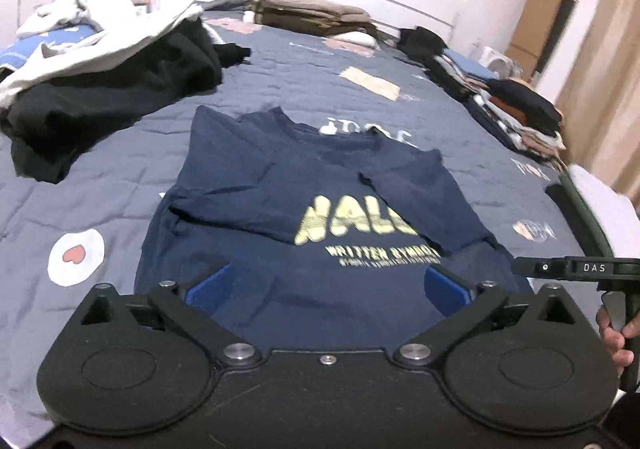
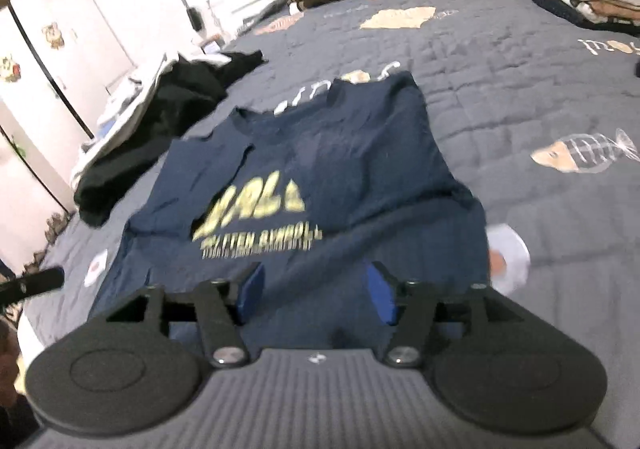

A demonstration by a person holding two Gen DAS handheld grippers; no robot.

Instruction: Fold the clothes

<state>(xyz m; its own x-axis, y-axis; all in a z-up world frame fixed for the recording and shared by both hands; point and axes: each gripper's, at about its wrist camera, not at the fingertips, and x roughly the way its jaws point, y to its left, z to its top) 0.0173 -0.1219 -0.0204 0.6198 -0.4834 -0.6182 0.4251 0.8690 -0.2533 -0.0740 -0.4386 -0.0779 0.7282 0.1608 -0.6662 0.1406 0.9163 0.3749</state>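
A navy T-shirt [image 1: 280, 189] with yellow lettering lies flat on the bed, both sleeves folded in over its chest; it also shows in the right wrist view [image 2: 340, 169]. My left gripper [image 1: 326, 285] is open, its blue pads [image 1: 208, 285] spread wide over the shirt's bottom hem. My right gripper [image 2: 314, 293] is open too, pads [image 2: 250, 289] above the hem, holding nothing. The right gripper's body [image 1: 576, 269] shows at the right edge of the left wrist view.
The grey-blue quilt [image 1: 400, 61] covers the bed. A heap of black and white clothes [image 1: 100, 81] lies at the left. Folded stacks [image 1: 512, 105] line the right edge, and tan folded items [image 1: 308, 9] sit at the headboard.
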